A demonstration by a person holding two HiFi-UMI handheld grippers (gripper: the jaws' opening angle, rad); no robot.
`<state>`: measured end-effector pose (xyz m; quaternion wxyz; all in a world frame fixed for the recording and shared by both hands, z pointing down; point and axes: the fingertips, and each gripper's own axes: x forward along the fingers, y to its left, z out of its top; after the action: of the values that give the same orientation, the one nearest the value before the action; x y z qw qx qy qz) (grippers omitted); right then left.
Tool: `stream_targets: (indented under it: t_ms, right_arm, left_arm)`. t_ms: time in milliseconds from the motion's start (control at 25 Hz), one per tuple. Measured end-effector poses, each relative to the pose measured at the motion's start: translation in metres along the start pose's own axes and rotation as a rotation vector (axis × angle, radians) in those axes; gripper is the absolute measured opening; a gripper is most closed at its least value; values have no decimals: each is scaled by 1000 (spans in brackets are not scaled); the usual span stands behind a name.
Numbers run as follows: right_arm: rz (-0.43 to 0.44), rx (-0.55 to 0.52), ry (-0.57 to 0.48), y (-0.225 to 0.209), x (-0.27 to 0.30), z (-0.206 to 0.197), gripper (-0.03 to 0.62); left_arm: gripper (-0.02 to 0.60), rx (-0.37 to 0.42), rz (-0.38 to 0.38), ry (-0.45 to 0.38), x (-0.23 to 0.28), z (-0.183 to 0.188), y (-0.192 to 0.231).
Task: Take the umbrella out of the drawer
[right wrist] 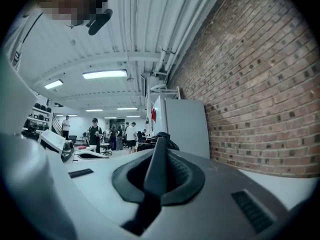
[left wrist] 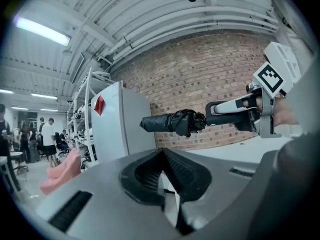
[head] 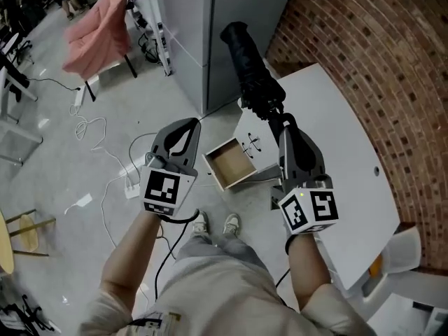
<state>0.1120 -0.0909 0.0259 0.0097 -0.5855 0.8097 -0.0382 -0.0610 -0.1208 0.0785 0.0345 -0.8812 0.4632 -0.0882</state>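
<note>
Left to right. Pink cloth (head: pixel 98 23) over a chair, loose cables (head: pixel 105 156) on the floor. Not in play.

Left hand-held gripper (head: pixel 187 126): jaws together, nothing between them, held up beside the drawer.

Drawer (head: pixel 229 164): pulled open, bare bottom showing, nothing in it.

Umbrella (head: pixel 250 65): black, folded, out of the drawer and up in the air. It sticks out from the right hand-held gripper (head: pixel 278 116) toward the grey cabinet (head: pixel 203 26). That gripper's jaws are clamped on one thin end of it only. White table (head: pixel 336 138) sits to the right, below.

Risks, my read:
- One-end grip on a long folded body gives leverage, so it could pivot in the pads or slide out. A drop lands on the floor or back in the drawer.
- The free end points toward the cabinet, so a swing that way could clip it.
- The open drawer juts out near the person's feet and could get bumped.
- Cables underfoot are a trip hazard on a step back.

Counts: one umbrella, one drawer, two hand-held grippers, one table, one cabinet.
</note>
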Motion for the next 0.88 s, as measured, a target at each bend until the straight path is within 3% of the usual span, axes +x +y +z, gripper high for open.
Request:
stream_targets:
  t_ms: [280, 520, 720, 880]
  right_arm:
    - [21, -57, -122, 12, -36, 91, 14]
    - [34, -60, -205, 15, -68, 129, 14]
    - [49, -49, -234, 15, -89, 141, 14]
    - [69, -66, -222, 25, -105, 134, 14]
  left_arm:
    - [8, 31, -31, -129, -26, 93, -7]
    - [8, 120, -55, -194, -41, 142, -20]
    - [8, 147, -61, -219, -51, 153, -30]
    - [8, 106, -67, -211, -64, 138, -37]
